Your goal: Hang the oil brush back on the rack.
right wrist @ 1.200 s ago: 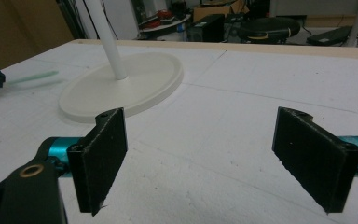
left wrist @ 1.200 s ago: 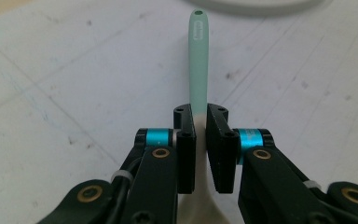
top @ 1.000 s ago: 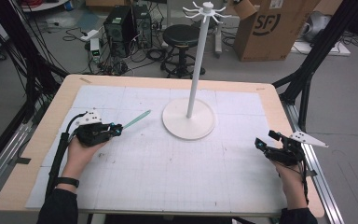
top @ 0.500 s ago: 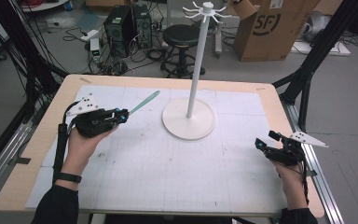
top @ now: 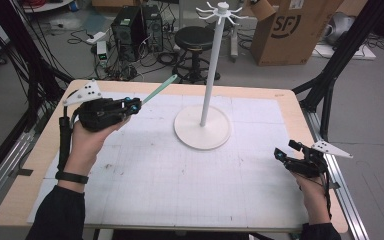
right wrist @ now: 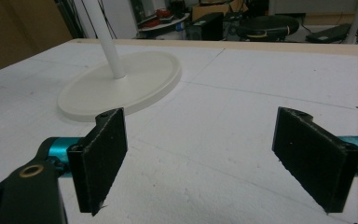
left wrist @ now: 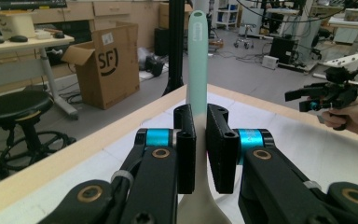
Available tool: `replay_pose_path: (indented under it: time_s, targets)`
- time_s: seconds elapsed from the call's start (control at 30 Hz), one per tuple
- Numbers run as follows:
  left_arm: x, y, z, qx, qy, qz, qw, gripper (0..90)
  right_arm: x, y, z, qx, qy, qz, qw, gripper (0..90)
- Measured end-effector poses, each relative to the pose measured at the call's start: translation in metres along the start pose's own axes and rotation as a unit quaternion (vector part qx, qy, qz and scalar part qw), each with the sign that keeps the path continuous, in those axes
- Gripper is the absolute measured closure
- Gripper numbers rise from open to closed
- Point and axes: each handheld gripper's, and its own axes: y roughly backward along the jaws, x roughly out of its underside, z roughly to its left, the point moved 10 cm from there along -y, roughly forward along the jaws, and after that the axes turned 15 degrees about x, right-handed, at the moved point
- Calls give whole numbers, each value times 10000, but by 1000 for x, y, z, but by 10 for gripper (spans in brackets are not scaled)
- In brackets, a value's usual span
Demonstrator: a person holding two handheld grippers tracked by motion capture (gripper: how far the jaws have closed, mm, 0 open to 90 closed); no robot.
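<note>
- The pale green spatula (left wrist: 197, 60) is pinched between the fingers of the left gripper (left wrist: 200, 149); its long handle sticks out past the fingertips, and its whitish wider end lies back between the gripper's arms.
- In the high view the spatula (top: 159, 89) is held above the far left part of the worktop (top: 290, 107), its free end slanting toward the far edge and toward the white stand.
- The left gripper (top: 132, 105) is carried in the person's left hand (top: 87, 145), raised clear of the white mat (top: 180, 185).
- The white stand (top: 202, 127) has a round base resting on the mat near the middle of the far side; a thin pole rises from it to a crown of hooks at the top.
- The spatula tip is near the pole but apart from it.
- The right gripper (top: 280, 155) sits low at the near right corner of the worktop, well apart from the stand.
- Its fingers (right wrist: 100, 158) are spread wide with nothing between them; the stand's base (right wrist: 121, 84) lies ahead of them.
</note>
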Motion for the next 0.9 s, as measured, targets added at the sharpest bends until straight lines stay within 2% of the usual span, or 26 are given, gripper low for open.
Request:
replay_pose_path:
  time_s: [0.07,0.1,0.13,0.33,0.53,0.57,0.9]
  targets:
    - [-10,-2,-1,23,-56,1,10000,825,0,0,-1,7,-9,17,10000,174]
    - [-21,-5,-2,50,-99,-4,9999,825,1,0,-1,9,-12,15,10000,174]
    - [-21,-5,-2,50,-99,-4,9999,825,1,0,-1,10,-15,15,10000,174]
    - [-50,-13,-6,151,-194,128,9996,825,0,0,-1,5,-28,-7,10000,174]
    - [-82,-19,-9,229,-269,92,9993,825,0,1,-3,11,-29,-5,10000,174]
    - [-82,-19,-9,229,-269,92,9993,825,0,1,-2,7,-45,-8,10000,174]
    - [-120,-29,-14,354,-352,131,9987,825,-1,2,-3,-3,-67,-4,10000,174]
